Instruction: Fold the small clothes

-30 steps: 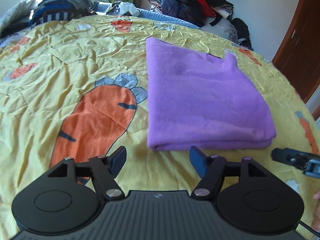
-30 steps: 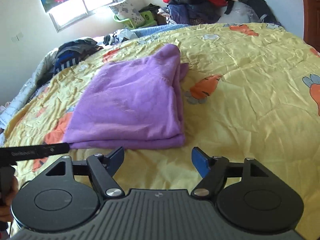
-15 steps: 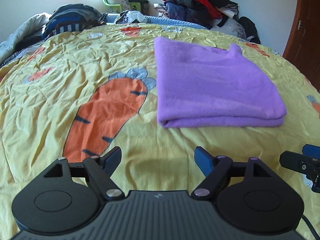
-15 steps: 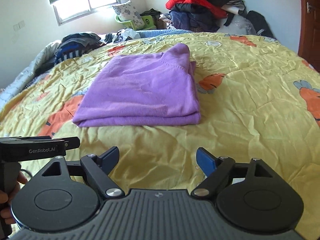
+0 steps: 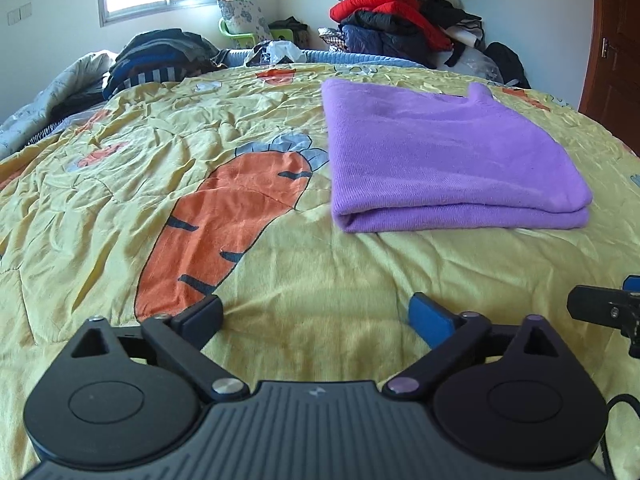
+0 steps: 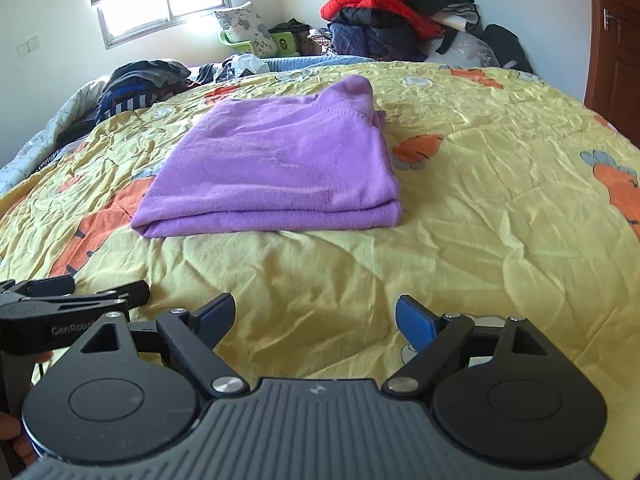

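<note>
Left wrist view: left claw [image 5: 316,312] and right claw [image 6: 314,314], both still opening and empty, have backed farther from the folded purple sweater [image 5: 444,152] on the bed [image 5: 120,168].

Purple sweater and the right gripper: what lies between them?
Only bare yellow quilt separates the right gripper from the folded purple sweater, seen in the right wrist view.

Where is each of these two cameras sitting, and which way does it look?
Left wrist: on the left gripper, looking forward and down across the bed at the purple garment; its jaws are opening, empty; the right gripper pokes in at right.
Right wrist: on the right gripper, facing likewise; jaws opening, empty; the left gripper and fingers show at left.
Shared: garment, bed, clothes pile, window.
</note>
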`<state>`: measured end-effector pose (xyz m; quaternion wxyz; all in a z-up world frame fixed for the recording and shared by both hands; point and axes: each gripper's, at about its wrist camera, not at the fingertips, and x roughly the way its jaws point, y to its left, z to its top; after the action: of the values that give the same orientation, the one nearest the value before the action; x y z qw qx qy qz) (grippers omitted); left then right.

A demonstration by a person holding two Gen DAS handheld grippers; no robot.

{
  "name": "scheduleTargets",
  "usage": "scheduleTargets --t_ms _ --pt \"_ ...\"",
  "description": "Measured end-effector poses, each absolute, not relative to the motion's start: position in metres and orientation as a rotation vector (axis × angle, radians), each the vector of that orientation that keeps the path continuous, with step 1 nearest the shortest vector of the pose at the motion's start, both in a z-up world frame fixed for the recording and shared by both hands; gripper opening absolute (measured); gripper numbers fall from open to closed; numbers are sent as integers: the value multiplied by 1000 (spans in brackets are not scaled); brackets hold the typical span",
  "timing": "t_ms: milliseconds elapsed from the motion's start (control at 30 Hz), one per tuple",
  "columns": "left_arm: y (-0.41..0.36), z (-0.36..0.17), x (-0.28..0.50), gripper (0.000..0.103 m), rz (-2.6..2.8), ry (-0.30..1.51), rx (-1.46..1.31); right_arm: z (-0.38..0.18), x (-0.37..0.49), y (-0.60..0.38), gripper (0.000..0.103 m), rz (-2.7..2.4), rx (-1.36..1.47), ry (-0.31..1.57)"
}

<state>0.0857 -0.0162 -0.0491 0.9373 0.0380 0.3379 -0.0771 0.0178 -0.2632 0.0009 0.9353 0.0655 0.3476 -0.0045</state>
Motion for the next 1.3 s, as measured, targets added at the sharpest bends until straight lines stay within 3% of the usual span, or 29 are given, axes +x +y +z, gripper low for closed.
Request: scheduleTargets --t_ms 1300 --pt "-14 -54 80 103 -145 657 57 -20 14 -243 99 -57 8 656"
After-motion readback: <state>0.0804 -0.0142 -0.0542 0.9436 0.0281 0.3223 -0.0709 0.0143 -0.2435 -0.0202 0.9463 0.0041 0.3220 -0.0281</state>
